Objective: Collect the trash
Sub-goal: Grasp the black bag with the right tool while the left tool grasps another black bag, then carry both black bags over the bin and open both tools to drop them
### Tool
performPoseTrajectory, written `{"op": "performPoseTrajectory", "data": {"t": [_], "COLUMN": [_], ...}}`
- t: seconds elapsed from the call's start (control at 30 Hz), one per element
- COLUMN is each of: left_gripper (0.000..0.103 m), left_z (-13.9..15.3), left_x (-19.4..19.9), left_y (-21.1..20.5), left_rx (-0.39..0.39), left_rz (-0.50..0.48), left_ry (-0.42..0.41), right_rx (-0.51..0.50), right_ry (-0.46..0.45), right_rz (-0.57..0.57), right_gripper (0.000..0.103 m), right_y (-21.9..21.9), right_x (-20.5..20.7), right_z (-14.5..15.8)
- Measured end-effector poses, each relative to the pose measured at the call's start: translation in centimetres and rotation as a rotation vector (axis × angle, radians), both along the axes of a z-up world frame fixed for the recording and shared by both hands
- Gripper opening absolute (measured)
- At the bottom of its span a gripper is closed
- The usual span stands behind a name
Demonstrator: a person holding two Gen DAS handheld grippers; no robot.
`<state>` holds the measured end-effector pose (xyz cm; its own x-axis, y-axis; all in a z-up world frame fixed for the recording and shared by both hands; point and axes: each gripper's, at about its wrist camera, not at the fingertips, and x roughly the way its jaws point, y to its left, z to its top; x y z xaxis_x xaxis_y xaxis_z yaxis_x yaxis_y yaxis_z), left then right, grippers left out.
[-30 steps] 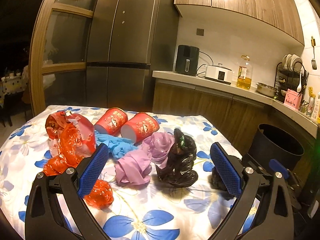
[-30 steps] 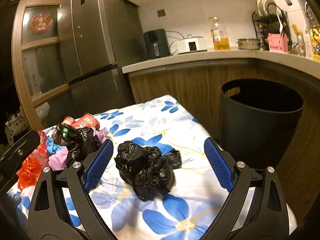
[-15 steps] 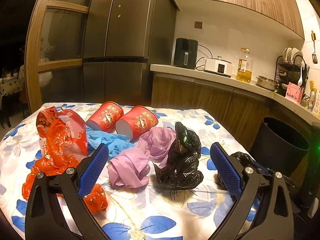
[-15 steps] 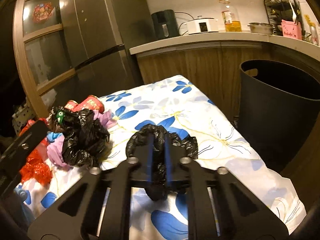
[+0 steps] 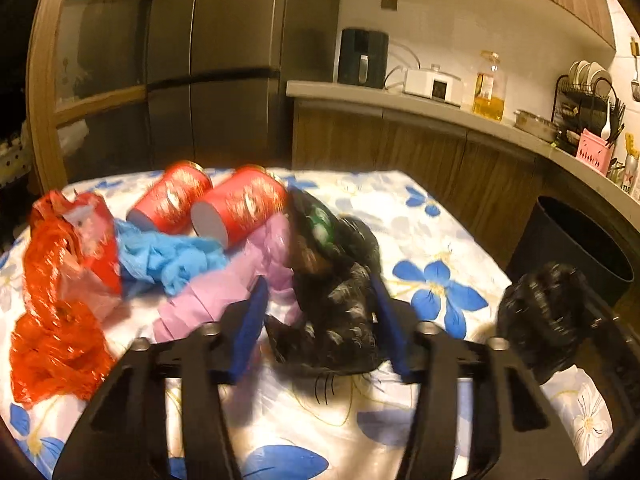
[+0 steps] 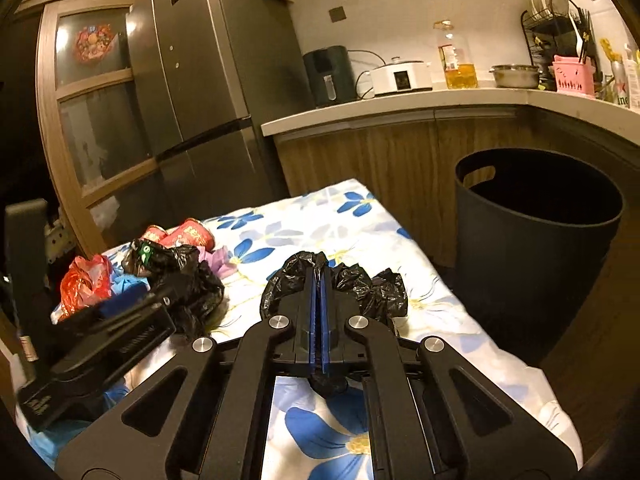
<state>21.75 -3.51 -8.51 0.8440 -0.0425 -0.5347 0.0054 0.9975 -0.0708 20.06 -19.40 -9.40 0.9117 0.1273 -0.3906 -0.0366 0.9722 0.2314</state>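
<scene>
my left camera took in the whole litter on the flowered table (image 5: 432, 216): two red paper cups (image 5: 208, 204) lying on their sides, a crumpled red plastic bag (image 5: 60, 292), a blue glove (image 5: 172, 252) and a lilac bag (image 5: 224, 292), most of them hidden or tiny from my right side. my right camera alone looked straight into the dark bin (image 6: 536, 240) standing on the floor just past the table's edge, near the wooden counter (image 6: 400, 116).

my left gripper (image 5: 320, 316) had just been closing, its blue pads (image 5: 250, 324) about half way in and standing either side of the black bag with a green mark (image 5: 336, 280). motion blur kept me from seeing whether the pads pressed it; they looked to be at its flanks, the far one right against it.

my right gripper (image 6: 319, 280) was clenched, the two pads nearly meeting, with a thin fold of the second black bag (image 6: 376, 292) pinched between them. that bag was glossy and crumpled, bulging out on both sides of my fingers and hanging a little beneath them, above the cloth near the table's bin-side edge. the marked bag lay in the middle of the table, against the lilac one.
</scene>
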Motion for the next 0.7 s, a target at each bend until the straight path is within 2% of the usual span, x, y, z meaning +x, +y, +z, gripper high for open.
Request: {"op": "performPoseTrajectory", "data": {"t": [0.2,0.27,0.43,0.7], "left_gripper": [0.018,0.013,0.011,0.011], "left_z": [-0.3,-0.1,1.7,5.9], "left_x": [-0.1,-0.3,-2.2,-4.4], "left_y": [0.0,0.2,0.5,-1.6], "left_rx": [0.008,-0.001,-0.018,-0.033], "left_rz": [-0.017,-0.009,-0.007,-0.081], "left_ry": [0.018,0.012,-0.046,-0.152], "right_rx": [0.010,0.015,0.015,0.014], "right_ry": [-0.006,-0.010,-0.040,-0.102], "right_rz": [0.013,0.013,0.003,-0.052], "right_gripper": [0.002,0.002,0.002,0.002], "right_y": [-0.2,-0.3,-0.8,-2.8], "right_x": [-0.5,-0.8,-1.7,-3.6], "right_z": [0.3,0.5,1.7,4.1]}}
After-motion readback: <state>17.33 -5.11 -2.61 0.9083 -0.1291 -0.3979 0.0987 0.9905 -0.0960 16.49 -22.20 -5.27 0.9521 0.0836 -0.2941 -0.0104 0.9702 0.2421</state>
